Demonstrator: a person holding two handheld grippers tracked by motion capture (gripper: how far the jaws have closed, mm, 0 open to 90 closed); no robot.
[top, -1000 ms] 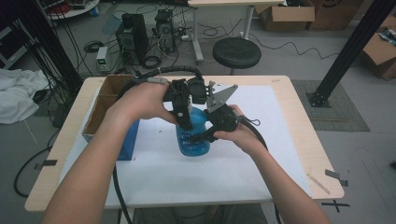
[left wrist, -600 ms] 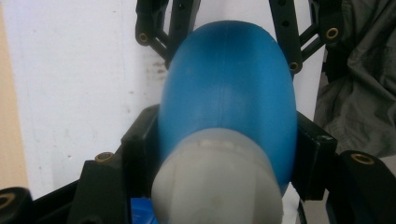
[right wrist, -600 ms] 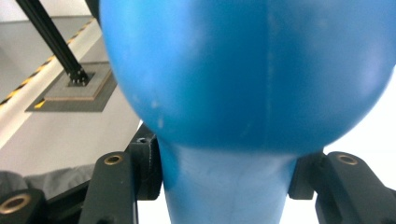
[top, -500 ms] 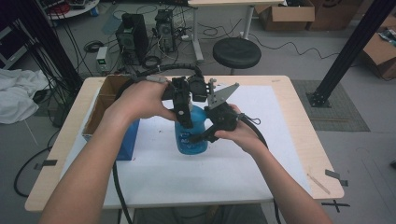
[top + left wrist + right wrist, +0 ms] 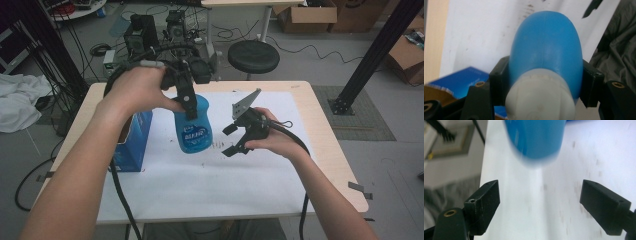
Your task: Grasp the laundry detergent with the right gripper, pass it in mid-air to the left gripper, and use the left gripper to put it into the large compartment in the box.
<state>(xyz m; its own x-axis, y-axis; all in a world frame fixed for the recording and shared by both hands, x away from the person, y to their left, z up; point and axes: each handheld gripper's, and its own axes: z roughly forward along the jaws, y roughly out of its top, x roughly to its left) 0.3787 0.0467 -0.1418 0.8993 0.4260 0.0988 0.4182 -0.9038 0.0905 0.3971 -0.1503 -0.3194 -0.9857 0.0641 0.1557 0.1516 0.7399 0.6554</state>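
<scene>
Left claw (image 5: 189, 107) clamped; right claw (image 5: 231, 139) spread wide.

Showing smooth, slightly glossy plastic on the rounded blue bottle (image 5: 546, 50), with a matt, faintly textured white plastic cap (image 5: 541, 100). Looking matt and hard on the black plastic jaw pads of the right gripper (image 5: 540, 202). Lying flat and matt, the speckled white paper sheet (image 5: 200, 175) covering the pale smooth wooden tabletop (image 5: 330, 135). Appearing glossy, the printed blue cardboard box (image 5: 131, 145).

A wooden table (image 5: 325, 125) stands on grey floor (image 5: 390, 165); behind it, a black stool (image 5: 253, 56), cardboard boxes (image 5: 305, 17) and cables (image 5: 75, 55).
</scene>
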